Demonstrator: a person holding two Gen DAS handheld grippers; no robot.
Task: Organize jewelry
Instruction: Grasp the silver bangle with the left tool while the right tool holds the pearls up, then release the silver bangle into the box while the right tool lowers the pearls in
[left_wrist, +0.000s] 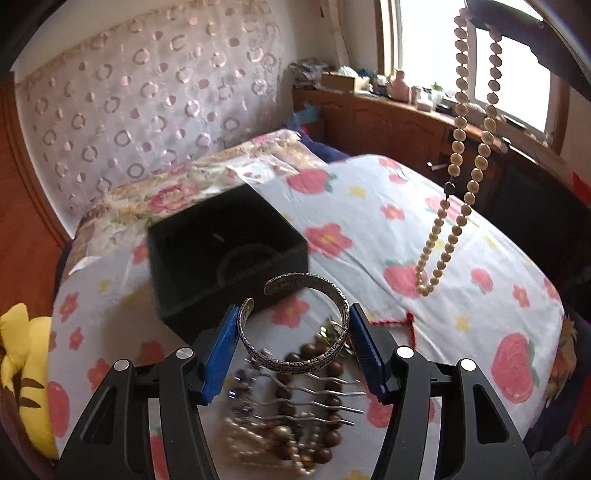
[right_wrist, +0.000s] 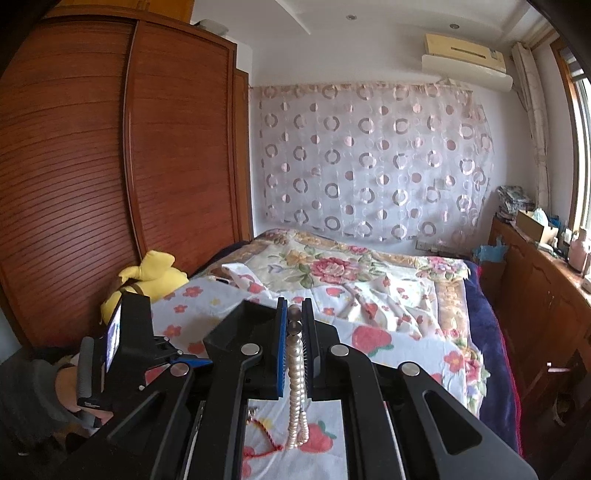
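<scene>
The left gripper pinches a silver cuff bracelet by its two sides, just above the jewelry pile. The bracelet looks stiff and smooth, so it may slip. The right gripper squeezes a pearl necklace, floppy and swingy, hanging over the flowery sheet. A black box waits open nearby.

Right gripper: jaws closed on a pearl necklace, strands hanging below.
Left gripper: partly visible at left.
Bed: floral sheets.
Red cord: on sheet.
Wardrobe: wooden.
</scene>
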